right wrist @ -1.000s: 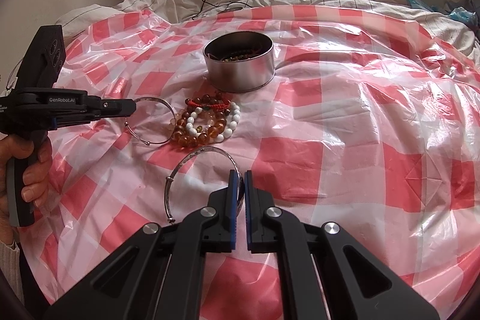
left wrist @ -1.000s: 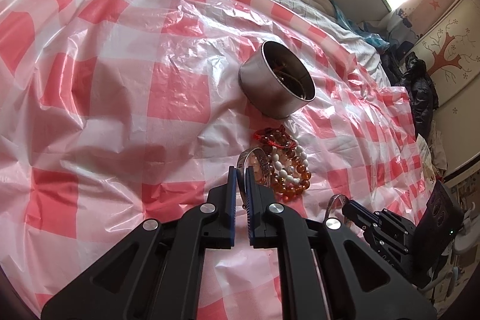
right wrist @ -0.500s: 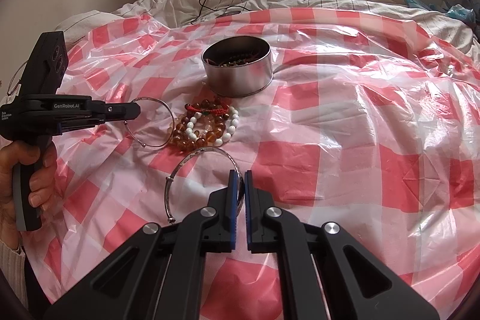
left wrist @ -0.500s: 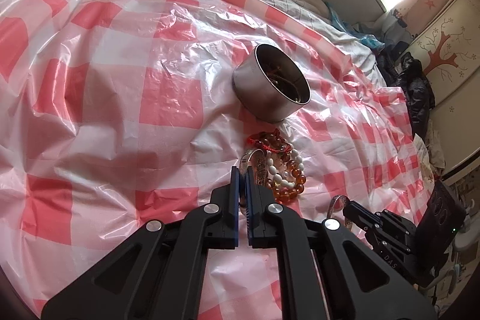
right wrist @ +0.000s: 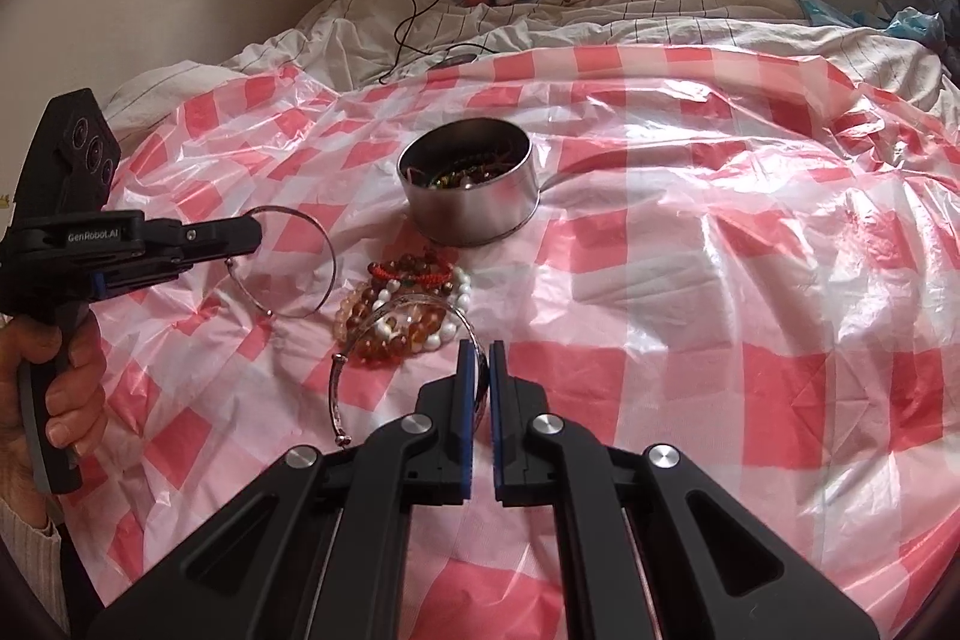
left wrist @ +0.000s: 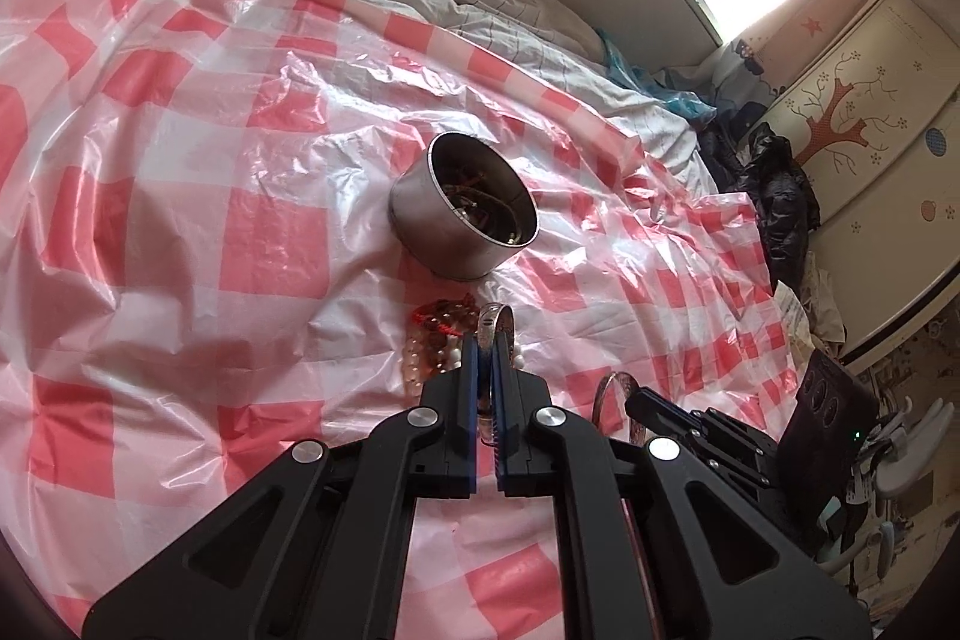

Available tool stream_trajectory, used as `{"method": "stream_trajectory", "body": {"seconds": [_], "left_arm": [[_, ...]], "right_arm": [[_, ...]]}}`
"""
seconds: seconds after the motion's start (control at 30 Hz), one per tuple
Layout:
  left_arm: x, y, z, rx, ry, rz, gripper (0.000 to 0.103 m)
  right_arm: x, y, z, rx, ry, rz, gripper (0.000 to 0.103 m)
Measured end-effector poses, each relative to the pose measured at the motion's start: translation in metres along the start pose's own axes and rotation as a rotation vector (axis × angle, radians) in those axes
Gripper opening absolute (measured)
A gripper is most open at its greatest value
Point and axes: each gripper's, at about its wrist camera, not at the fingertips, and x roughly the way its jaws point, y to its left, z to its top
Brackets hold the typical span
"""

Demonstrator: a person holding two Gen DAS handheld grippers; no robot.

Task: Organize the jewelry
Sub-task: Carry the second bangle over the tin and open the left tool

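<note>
A round steel tin [left wrist: 462, 214] holding jewelry stands on the red-and-white checked plastic sheet; it also shows in the right wrist view [right wrist: 468, 187]. Several bead bracelets [right wrist: 408, 304] lie in a pile in front of it. My left gripper [left wrist: 486, 349] is shut on a thin silver bangle [right wrist: 300, 268] and holds it above the sheet, left of the beads. My right gripper [right wrist: 478, 352] is shut on a second silver bangle [right wrist: 384, 334], lifted just above the beads.
The sheet [right wrist: 720, 280] covers a bed with rumpled white bedding [right wrist: 600, 16] behind. A black cable [right wrist: 414, 4] runs down the wall onto the bed. Dark clothes [left wrist: 774, 196] and a cupboard [left wrist: 870, 112] stand past the bed's right side.
Both grippers have lifted with their bangles. The right one has carried its bangle forward over the bead pile. The left one has moved toward the tin.
</note>
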Motion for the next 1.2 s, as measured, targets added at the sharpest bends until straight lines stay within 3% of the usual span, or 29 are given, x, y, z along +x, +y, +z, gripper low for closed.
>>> {"method": "stream_trajectory", "body": {"seconds": [0.2, 0.5, 0.67, 0.8, 0.87, 0.97, 1.0, 1.13, 1.2], "left_arm": [[0.017, -0.025, 0.024, 0.034, -0.02, -0.036, 0.004], [0.068, -0.032, 0.075, 0.02, -0.026, -0.079, 0.004], [0.099, -0.032, 0.09, 0.038, -0.007, -0.019, 0.004], [0.129, -0.027, 0.092, 0.071, 0.082, 0.133, 0.006], [0.139, -0.025, 0.091, 0.107, 0.138, 0.247, 0.016], [0.136, -0.033, 0.087, 0.181, 0.158, 0.309, 0.029], [0.13, -0.036, 0.086, 0.203, 0.146, 0.333, 0.042], [0.089, -0.04, 0.083, 0.203, 0.067, 0.338, 0.066], [0.067, -0.035, 0.079, 0.171, 0.039, 0.295, 0.069]], "right_arm": [[0.001, -0.027, 0.03, 0.062, -0.072, -0.038, 0.005], [0.002, -0.035, 0.029, 0.088, -0.07, -0.026, 0.005], [0.002, -0.034, 0.028, 0.086, -0.07, -0.02, 0.005], [0.004, -0.034, 0.027, 0.083, -0.062, -0.019, 0.005], [0.005, -0.034, 0.027, 0.081, -0.059, -0.02, 0.005], [0.006, -0.033, 0.027, 0.078, -0.056, -0.021, 0.005], [0.007, -0.033, 0.026, 0.076, -0.055, -0.021, 0.005], [0.007, -0.03, 0.027, 0.066, -0.058, -0.02, 0.005], [0.007, -0.027, 0.027, 0.059, -0.06, -0.017, 0.005]]}}
